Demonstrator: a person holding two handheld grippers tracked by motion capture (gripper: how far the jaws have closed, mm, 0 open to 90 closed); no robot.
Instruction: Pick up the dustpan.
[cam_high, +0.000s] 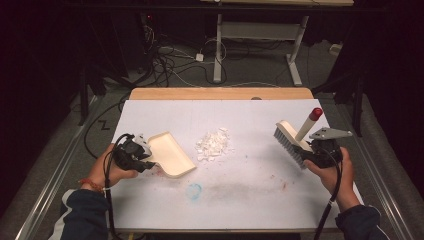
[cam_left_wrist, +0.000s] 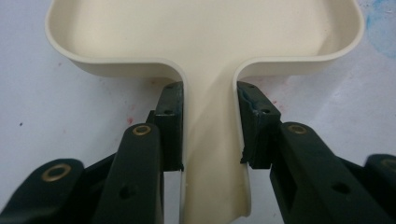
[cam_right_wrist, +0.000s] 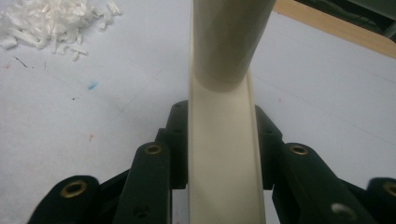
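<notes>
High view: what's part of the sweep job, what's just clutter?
In the job:
- dustpan, clamped in left gripper
- brush, clamped in right gripper
- white scraps

Lying about:
- blue smudge on table
- floor cables
- far desk frame

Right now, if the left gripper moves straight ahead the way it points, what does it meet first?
The left gripper is shut on the dustpan handle and points toward the table's middle. The dustpan's front edge would probably reach the pile of white shreds first, though the exact line is hard to judge.
</notes>
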